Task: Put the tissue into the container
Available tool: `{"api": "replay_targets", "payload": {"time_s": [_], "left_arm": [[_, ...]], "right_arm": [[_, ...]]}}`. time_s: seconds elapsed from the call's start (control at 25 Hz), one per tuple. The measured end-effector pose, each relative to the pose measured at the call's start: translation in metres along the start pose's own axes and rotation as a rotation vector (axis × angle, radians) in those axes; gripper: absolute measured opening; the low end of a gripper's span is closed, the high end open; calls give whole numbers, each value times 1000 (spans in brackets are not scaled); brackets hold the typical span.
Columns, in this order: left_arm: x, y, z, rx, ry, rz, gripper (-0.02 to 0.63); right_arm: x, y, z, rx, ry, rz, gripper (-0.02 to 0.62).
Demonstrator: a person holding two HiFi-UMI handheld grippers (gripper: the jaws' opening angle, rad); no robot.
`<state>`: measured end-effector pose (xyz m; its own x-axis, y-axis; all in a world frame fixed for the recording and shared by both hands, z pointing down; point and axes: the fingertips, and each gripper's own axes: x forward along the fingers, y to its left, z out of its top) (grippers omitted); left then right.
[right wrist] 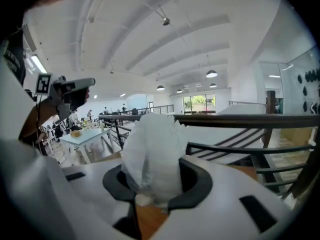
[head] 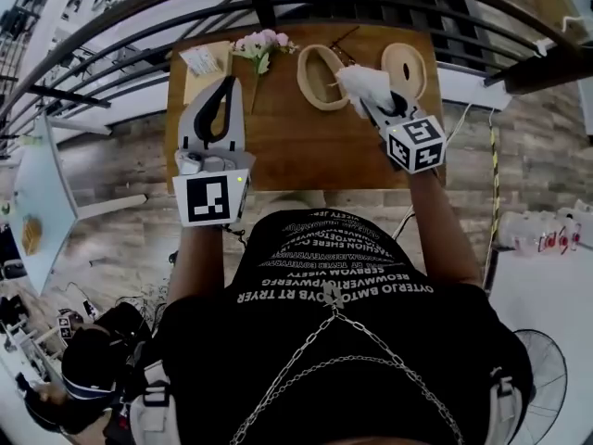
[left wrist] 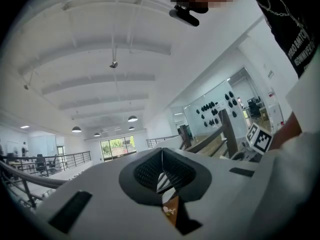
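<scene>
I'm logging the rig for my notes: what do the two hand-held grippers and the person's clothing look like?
The left hand-held gripper and right hand-held gripper have pale grey bodies with black curved jaw linings. Each carries a white cube with black square markers. The person wears a black T-shirt with white lettering and a metal chain.

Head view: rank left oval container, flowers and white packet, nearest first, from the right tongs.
1. Left oval container, just left of the right tongs.
2. Flowers, farther left, at the back edge.
3. White packet, back left corner.
</scene>
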<state>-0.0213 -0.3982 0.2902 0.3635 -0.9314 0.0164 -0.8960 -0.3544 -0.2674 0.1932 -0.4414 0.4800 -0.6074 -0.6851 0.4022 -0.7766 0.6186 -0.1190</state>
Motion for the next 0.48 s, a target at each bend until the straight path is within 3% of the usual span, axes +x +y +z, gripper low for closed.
{"api": "replay_targets", "payload": {"time_s": [0.12, 0.48], "left_arm": [[28, 19, -12, -6, 6, -4, 29], [58, 57, -77, -36, 147, 3, 29]], "right_arm": [[55, -14, -31, 36, 89, 18, 132], [176, -45, -146, 204, 353, 36, 133]]}}
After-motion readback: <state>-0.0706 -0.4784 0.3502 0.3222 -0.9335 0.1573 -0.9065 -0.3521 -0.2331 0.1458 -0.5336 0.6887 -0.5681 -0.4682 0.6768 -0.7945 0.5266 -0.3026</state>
